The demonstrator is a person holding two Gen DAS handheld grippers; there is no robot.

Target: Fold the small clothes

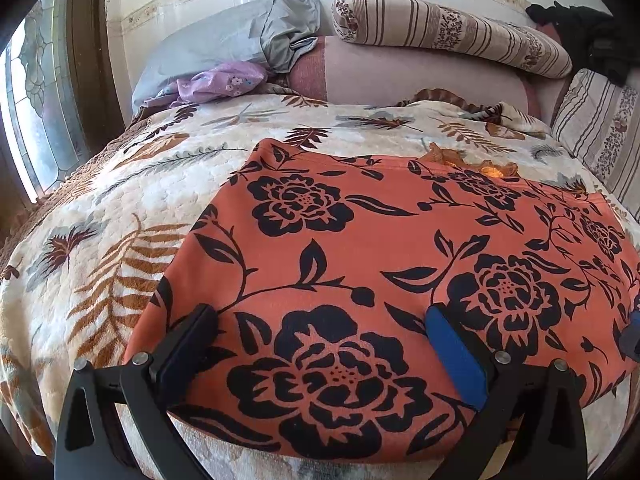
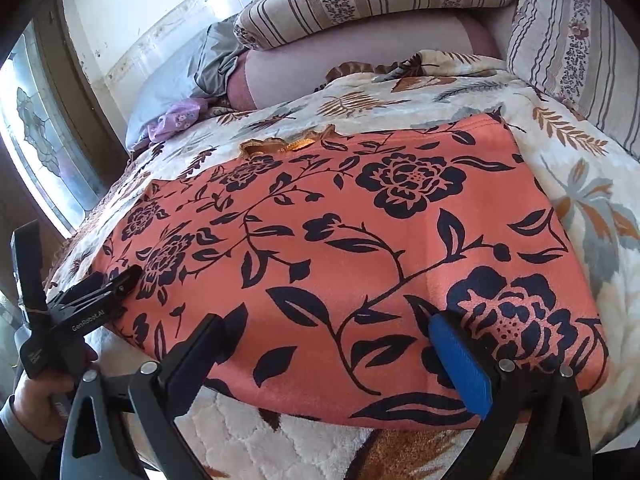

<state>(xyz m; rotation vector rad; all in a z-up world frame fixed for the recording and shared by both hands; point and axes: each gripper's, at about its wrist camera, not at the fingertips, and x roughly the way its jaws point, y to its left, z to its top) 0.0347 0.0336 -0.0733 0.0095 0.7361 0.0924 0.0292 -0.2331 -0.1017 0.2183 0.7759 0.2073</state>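
Garment: one orange flowered cloth (image 1: 380,248) on your blanket (image 1: 120,208)
Grippers: your left gripper (image 1: 320,332) and right gripper (image 2: 332,336), both spread, empty
Around: two striped pillows (image 1: 448,28)

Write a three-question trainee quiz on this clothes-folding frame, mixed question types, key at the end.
1. True or false: the left gripper is clamped on the orange floral garment.
2. What lies under the garment? A) wooden table B) leaf-print blanket C) bare floor
3. What stands to the left of the bed?

Key: 1. False; both it and the right gripper are open over the near edge. 2. B. 3. A window.
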